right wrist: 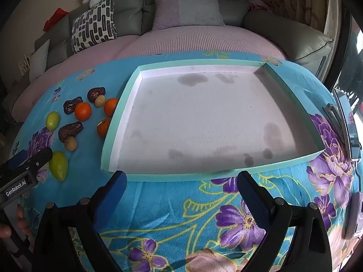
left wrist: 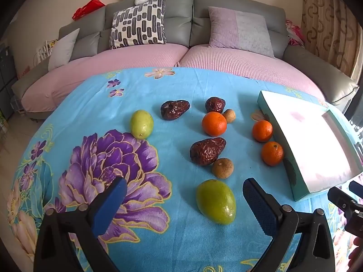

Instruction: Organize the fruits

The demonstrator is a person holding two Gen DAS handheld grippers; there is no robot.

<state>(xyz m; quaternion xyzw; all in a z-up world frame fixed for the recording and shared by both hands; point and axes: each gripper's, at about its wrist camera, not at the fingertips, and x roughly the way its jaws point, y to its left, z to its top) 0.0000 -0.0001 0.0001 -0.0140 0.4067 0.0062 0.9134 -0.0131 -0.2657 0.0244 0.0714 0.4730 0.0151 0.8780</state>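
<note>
Fruits lie on the blue floral cloth: a near green fruit (left wrist: 216, 201), a far green fruit (left wrist: 141, 124), three oranges (left wrist: 214, 123), three wrinkled dark dates (left wrist: 207, 150) and two small brown longans (left wrist: 222, 168). My left gripper (left wrist: 185, 191) is open and empty, its fingers either side of the near green fruit, just short of it. A shallow teal tray (right wrist: 118, 117) with a white, stained floor stands empty to the right of the fruits. My right gripper (right wrist: 181, 185) is open and empty at the tray's near edge.
A grey sofa (left wrist: 177, 22) with cushions stands behind the table. A phone (right wrist: 347, 122) and a small device (right wrist: 354, 215) lie at the table's right edge. The other gripper shows in each view: the left one (right wrist: 22, 170) and the right one (left wrist: 347, 201).
</note>
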